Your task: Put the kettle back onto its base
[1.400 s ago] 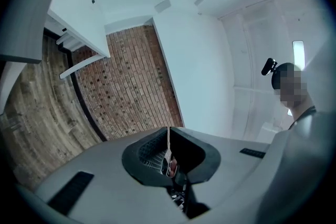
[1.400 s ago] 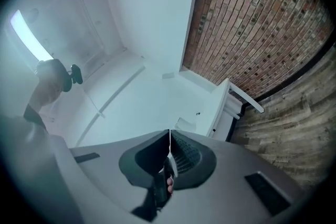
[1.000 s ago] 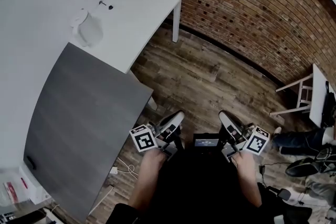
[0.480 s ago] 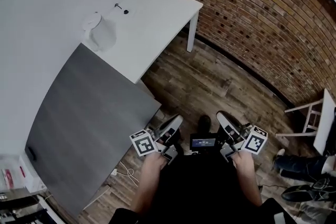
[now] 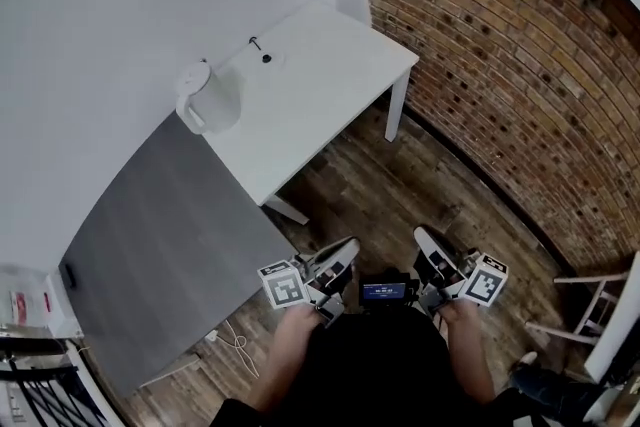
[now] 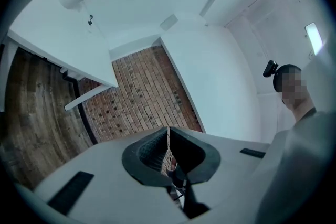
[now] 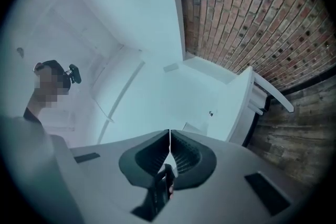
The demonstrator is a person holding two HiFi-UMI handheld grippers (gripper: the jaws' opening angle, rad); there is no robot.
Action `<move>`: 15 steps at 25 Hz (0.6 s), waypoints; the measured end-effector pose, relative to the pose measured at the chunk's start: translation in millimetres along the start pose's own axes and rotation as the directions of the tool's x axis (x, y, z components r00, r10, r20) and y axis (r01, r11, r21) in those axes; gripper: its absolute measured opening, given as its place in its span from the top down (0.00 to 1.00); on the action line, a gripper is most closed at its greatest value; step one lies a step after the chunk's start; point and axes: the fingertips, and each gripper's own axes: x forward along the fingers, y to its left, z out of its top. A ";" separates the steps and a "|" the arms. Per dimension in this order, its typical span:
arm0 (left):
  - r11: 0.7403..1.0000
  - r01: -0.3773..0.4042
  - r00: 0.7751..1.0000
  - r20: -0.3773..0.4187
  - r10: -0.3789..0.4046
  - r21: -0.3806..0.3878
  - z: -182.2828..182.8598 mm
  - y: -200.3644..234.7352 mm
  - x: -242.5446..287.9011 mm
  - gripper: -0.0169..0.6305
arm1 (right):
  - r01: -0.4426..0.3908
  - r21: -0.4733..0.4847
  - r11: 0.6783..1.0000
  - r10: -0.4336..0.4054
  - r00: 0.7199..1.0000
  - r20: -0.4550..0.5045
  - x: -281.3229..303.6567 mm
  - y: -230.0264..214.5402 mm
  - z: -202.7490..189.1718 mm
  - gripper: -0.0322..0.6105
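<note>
Brick wall (image 5: 520, 65) closes the room on my right, a wood floor (image 5: 380, 185) runs under me, and a white bench (image 5: 330, 105) stands ahead against the pale wall. On that bench the kettle (image 5: 207, 98) stands upright at the end nearest the pale wall, its handle turned towards the grey surface (image 5: 150, 255) that lies beside the bench. I cannot pick out the base for certain. Two small dark marks (image 5: 265, 58) show on the bench top near the kettle, and the base may be there.

My left hand-held gripper (image 5: 343, 250) has its jaws pressed together with nothing between them. My right hand-held gripper (image 5: 427, 240) is the same, pads meeting and empty. Both are held low in front of me over the floor, well apart from the bench.

From where I stand the kettle lies ahead and off to the left, so I judge my left hand to be the nearer one. Its body rises straight up, so I expect to come in level from the side with the jaws parted first.
</note>
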 end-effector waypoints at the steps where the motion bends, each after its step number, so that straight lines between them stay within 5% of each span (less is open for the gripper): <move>1: 1.000 -0.004 1.000 -0.003 0.004 -0.005 -1.2 2.2 10.2 0.93 | -0.003 0.010 1.000 0.003 1.000 -0.004 -1.1 -6.4 7.6 0.92; 15: 0.997 -0.083 0.996 0.045 0.082 0.012 14.9 30.1 74.9 0.93 | -0.032 0.070 0.997 0.035 0.998 -0.047 10.1 -66.9 75.9 0.92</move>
